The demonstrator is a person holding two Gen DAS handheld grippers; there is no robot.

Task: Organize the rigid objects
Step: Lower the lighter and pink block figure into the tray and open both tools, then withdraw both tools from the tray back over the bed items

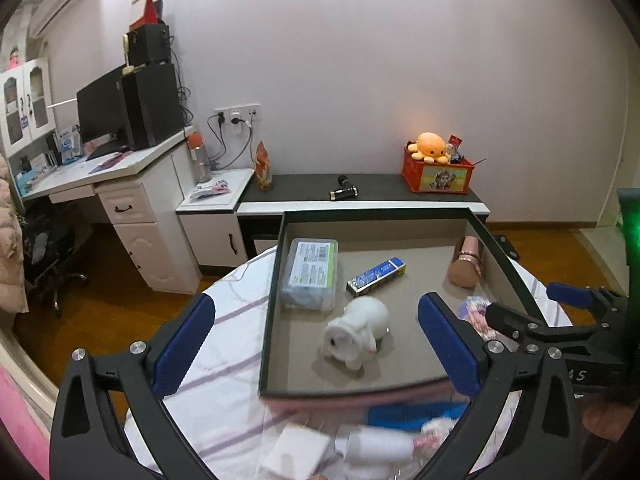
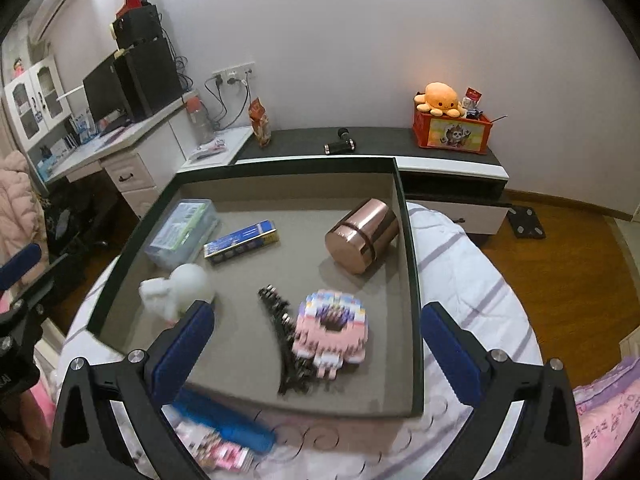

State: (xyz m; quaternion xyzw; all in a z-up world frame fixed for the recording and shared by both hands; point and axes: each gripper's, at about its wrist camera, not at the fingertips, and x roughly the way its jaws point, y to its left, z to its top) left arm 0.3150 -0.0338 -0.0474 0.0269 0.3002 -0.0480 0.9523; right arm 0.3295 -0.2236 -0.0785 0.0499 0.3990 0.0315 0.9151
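A dark-rimmed tray [image 1: 376, 213] with a grey floor lies on the bed. In it are a clear labelled plastic box [image 1: 310, 276], a blue and gold carton [image 1: 376, 276], a copper can [image 1: 466, 262] on its side and a white rabbit figure [image 1: 358, 332]. My left gripper [image 1: 316, 312] hangs open above the rabbit, holding nothing. The right wrist view shows the tray [image 2: 412, 280] with a pink block figure [image 2: 332, 332] and a black hair clip [image 2: 284, 340]. My right gripper [image 2: 316, 316] is open over them, empty.
Outside the tray's near rim lie a blue item [image 2: 224, 420], a pink packet [image 2: 216, 452] and a white charger [image 1: 296, 452] on the striped sheet [image 2: 472, 264]. Behind stand a low cabinet [image 1: 360, 196] with an orange crate [image 1: 438, 174] and a desk [image 1: 100, 172].
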